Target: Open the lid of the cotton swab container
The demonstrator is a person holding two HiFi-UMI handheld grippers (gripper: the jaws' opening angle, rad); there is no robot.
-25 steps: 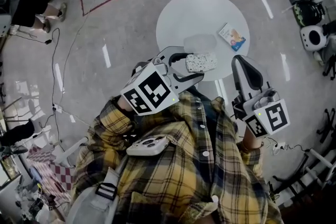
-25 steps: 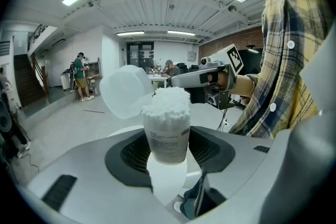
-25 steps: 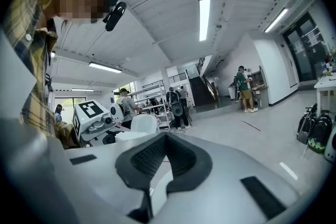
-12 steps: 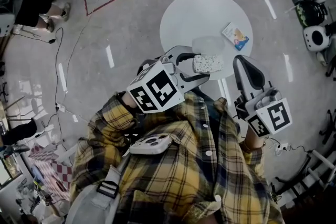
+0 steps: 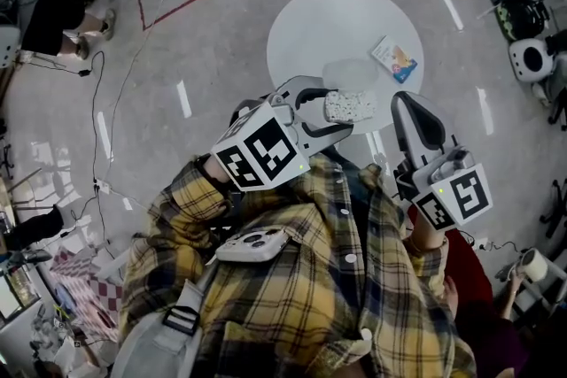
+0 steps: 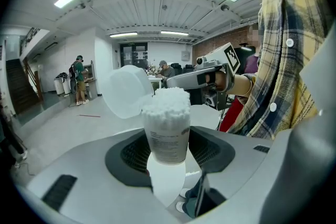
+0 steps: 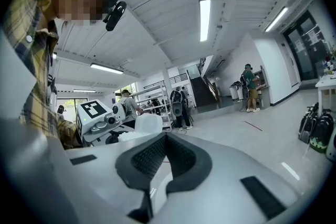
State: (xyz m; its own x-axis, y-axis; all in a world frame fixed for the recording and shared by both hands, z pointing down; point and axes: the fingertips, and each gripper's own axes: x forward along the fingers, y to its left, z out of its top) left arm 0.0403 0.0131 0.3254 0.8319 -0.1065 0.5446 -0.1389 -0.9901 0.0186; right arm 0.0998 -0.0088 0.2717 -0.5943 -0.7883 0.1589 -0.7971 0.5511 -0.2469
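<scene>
round table [image 5: 319,22] holds one packet [image 5: 392,60]; one swab container [image 6: 167,131], lid [image 6: 125,93] open

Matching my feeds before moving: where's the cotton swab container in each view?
Head view: cotton swab container centre, in the left gripper.
Left gripper view: container dead centre between the jaws, lid open.
Right gripper view: container just left of centre.
Shared landmark: yellow plaid shirt.
</scene>
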